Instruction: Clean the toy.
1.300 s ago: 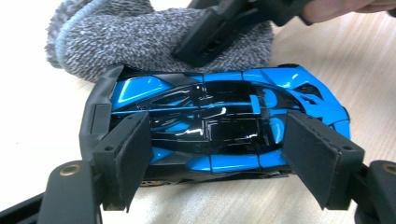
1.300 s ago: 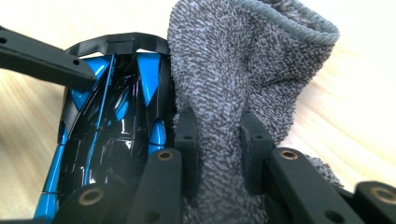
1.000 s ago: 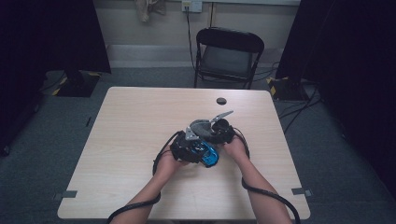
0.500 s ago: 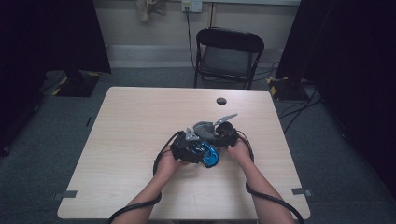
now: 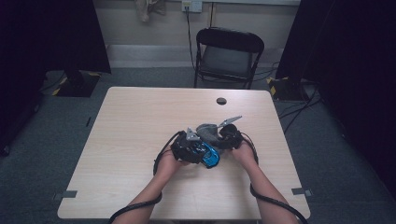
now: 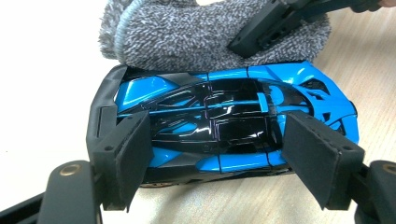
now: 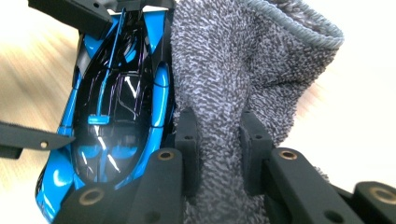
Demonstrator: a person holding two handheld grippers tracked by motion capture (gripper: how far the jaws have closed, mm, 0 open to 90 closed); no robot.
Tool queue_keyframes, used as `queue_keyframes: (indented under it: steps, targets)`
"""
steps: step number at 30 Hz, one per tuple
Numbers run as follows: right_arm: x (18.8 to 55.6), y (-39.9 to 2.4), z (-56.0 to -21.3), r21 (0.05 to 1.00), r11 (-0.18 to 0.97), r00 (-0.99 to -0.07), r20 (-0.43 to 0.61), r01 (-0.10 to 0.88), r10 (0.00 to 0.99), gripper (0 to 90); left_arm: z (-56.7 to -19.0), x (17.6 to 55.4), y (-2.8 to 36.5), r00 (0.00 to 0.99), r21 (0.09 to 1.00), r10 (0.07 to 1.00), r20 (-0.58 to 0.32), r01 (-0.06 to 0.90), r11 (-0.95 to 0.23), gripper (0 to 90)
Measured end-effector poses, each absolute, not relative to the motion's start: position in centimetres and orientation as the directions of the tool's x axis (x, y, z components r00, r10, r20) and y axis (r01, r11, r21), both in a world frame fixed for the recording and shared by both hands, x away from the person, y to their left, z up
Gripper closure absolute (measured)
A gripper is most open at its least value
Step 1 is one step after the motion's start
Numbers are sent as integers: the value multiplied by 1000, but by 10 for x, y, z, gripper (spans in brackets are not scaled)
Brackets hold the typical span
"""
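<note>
Fingers of my right gripper were clenched on the grey cloth, bunched against the blue toy car.

Compared with a second earlier, hardly anything had shifted (the right hand had only nudged a little in the high view), so I judged the wiping was in mid-stroke, not finished. My left gripper grasped the car across its length, pads at nose and tail, holding it near the middle of the table, cloth touching its side.
</note>
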State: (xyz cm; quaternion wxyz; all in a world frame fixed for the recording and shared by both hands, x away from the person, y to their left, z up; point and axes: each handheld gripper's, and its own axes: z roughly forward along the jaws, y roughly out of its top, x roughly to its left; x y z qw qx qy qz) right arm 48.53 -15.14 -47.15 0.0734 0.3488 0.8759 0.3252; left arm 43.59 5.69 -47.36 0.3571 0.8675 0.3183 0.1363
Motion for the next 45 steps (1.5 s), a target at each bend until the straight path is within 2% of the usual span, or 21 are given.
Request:
queue_keyframes:
  steps: [18, 45]
  targets:
    - [473, -168, -469, 603, 582, -767, 80, 546, 637, 738, -474, 434, 56, 761, 712, 648, 5, 452, -537, 245]
    - [430, -201, -469, 622, 522, -740, 142, 583, 658, 737, -472, 431, 49, 767, 693, 642, 9, 458, -557, 247]
